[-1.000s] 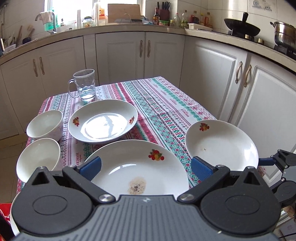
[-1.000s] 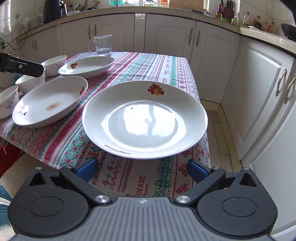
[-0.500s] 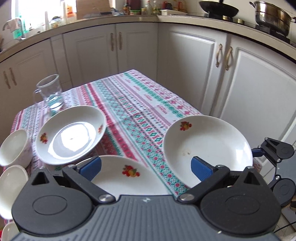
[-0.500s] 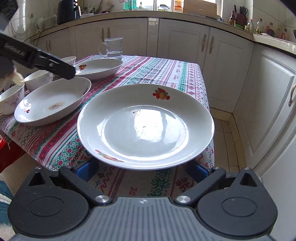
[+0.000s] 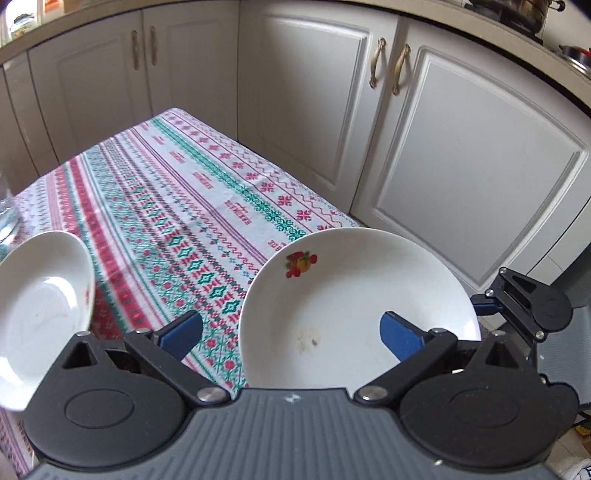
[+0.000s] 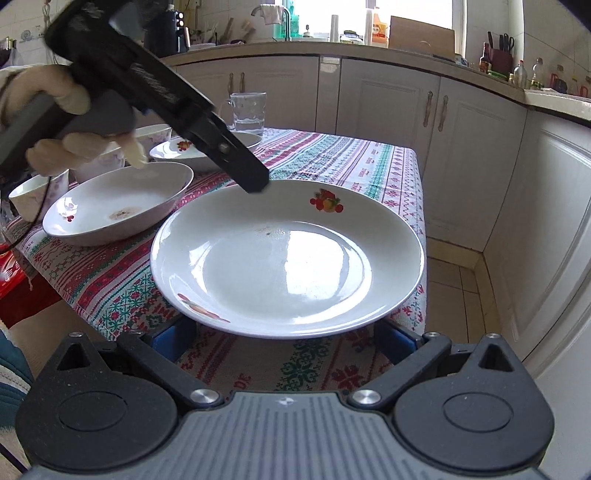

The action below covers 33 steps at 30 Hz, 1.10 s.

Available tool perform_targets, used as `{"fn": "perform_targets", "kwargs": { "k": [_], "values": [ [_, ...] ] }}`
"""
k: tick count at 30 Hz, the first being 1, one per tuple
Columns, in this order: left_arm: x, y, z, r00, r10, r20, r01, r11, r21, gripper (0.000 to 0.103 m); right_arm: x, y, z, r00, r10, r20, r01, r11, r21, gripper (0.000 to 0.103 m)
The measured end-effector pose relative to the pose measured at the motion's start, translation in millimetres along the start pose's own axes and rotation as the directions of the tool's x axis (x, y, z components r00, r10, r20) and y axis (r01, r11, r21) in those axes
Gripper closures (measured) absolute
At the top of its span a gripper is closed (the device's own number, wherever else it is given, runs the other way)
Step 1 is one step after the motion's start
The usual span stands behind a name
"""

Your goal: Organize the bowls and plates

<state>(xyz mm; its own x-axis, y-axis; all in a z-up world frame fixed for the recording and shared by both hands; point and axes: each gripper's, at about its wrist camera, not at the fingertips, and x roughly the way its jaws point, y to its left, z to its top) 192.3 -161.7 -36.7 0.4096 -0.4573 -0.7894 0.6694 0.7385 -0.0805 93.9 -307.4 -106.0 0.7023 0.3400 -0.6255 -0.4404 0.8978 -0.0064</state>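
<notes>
Left wrist view: the left gripper (image 5: 291, 332) stands wide, its jaws just closing slightly, straddling the near rim of the large plate (image 5: 354, 306) without pressing it. The plate sits at the table (image 5: 192, 206) corner.

Right wrist view: the right gripper (image 6: 284, 339) is spread wide under the plate's overhanging edge, empty. A premature squeeze on the glazed rim could slide the plate off the table.

place: home kitchen | signs: white cabinets (image 6: 399, 107), worktop with sink tap (image 6: 271, 14) (bottles, knife block (image 6: 498, 55)), table with patterned cloth (image 5: 192, 206)
</notes>
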Motion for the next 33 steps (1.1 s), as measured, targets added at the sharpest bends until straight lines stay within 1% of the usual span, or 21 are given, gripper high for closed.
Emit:
{"fn": "perform_targets", "kwargs": {
  "k": [3, 6, 7, 8, 10, 18, 33],
  "values": [
    [16, 3, 7, 0.999, -0.027, -0.042, 0.027, 1.000, -0.003, 0.005, 0, -2, -4, 1.000, 0.006, 0.023, -0.006, 1.000, -0.006, 0.000],
    [28, 4, 11, 0.994, -0.064, -0.089, 0.064, 0.998, -0.001, 0.015, -2, -3, -7, 0.999, 0.015, 0.041, -0.015, 1.000, -0.013, 0.000],
    [32, 4, 12, 0.992, -0.073, -0.100, 0.073, 0.997, -0.001, 0.016, -2, -4, -8, 0.999, 0.019, 0.043, -0.018, 1.000, -0.014, 0.000],
    [34, 4, 13, 0.991, -0.078, -0.107, 0.079, 0.997, 0.003, 0.017, -2, -4, -8, 0.999, 0.022, 0.044, -0.021, 1.000, -0.017, 0.000],
    [38, 3, 15, 0.989, -0.086, -0.120, 0.088, 0.996, 0.009, 0.024, -1, -5, -7, 0.999, 0.026, 0.045, -0.025, 0.999, -0.020, 0.000],
    [47, 8, 22, 0.979, -0.127, -0.161, 0.130, 0.991, 0.010, 0.025, -1, -5, -4, 1.000, 0.016, 0.027, -0.016, 1.000, -0.011, 0.000],
    [54, 9, 22, 0.972, -0.140, -0.191, 0.149, 0.988, 0.031, 0.026, 6, -9, 9, 0.999, 0.031, -0.033, -0.033, 0.999, -0.043, 0.000]
  ]
}}
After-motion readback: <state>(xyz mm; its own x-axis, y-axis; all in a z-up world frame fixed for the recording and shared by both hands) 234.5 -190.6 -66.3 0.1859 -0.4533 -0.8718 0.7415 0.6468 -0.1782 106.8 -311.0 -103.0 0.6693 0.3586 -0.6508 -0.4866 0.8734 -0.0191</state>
